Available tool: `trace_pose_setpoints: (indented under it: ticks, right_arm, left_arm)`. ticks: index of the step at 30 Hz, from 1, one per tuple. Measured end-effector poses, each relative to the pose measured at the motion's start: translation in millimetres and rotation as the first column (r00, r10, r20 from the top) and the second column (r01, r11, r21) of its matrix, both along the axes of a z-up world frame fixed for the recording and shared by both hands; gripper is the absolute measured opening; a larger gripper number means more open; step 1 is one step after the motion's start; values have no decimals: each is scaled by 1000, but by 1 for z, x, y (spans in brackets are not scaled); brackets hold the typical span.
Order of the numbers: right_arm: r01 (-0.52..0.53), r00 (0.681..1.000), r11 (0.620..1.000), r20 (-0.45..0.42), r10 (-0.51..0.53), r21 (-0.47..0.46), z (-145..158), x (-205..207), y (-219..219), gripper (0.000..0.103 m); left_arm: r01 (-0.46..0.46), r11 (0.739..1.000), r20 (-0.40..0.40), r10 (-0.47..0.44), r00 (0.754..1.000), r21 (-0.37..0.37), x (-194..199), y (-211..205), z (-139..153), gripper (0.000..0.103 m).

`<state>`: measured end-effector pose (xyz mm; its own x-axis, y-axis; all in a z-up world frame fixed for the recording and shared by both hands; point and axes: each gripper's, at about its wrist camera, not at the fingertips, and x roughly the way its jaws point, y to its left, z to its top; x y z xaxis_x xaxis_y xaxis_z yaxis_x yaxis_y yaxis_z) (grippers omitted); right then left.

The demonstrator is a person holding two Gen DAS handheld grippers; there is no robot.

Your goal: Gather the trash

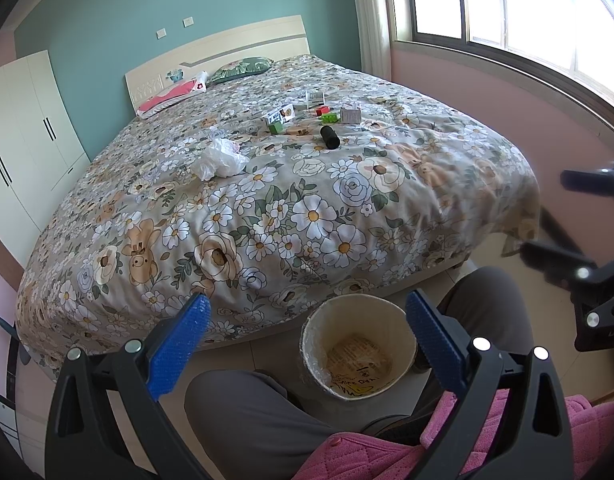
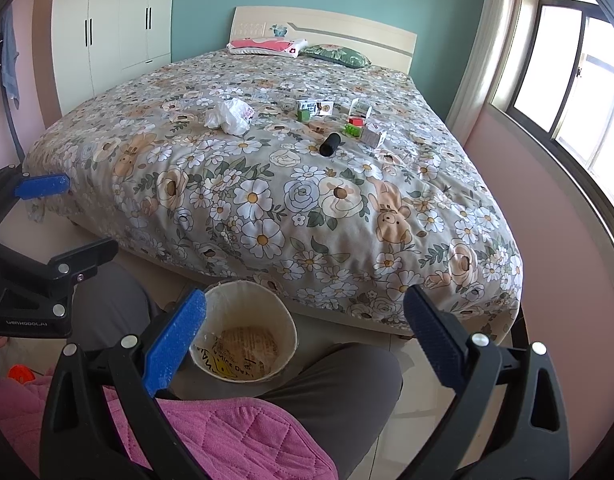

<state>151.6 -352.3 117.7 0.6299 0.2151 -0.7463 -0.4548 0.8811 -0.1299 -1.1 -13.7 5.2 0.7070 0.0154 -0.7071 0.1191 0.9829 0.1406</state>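
Note:
Trash lies on the floral bedspread (image 1: 287,208): a crumpled white plastic bag (image 1: 221,159) (image 2: 232,115), a black cylinder (image 1: 329,136) (image 2: 331,144), several small cartons (image 1: 280,115) (image 2: 315,107) and green and red bits (image 2: 353,127). A round cream bin (image 1: 357,354) (image 2: 245,334) stands on the floor between the person's knees, at the foot of the bed. My left gripper (image 1: 307,340) is open and empty, held above the bin. My right gripper (image 2: 305,332) is open and empty, also low over the bin, far from the trash.
Two pillows (image 2: 267,46) lie by the headboard. A white wardrobe (image 2: 115,20) stands at the left wall, a window (image 1: 515,12) at the right. The person's grey trousers (image 1: 247,420) and pink quilted jacket (image 2: 227,440) fill the bottom. An orange object (image 2: 21,374) lies on the floor.

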Motion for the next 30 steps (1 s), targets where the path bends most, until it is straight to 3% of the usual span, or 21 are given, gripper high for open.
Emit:
trace_pose_setpoints:
  ticks: [30]
  right_arm:
    - [-1,1000,1000,4,1,-2,0,-1,2,97]
  left_arm:
    - [0,1000,3,0,1000,4,0,1,-1,99]
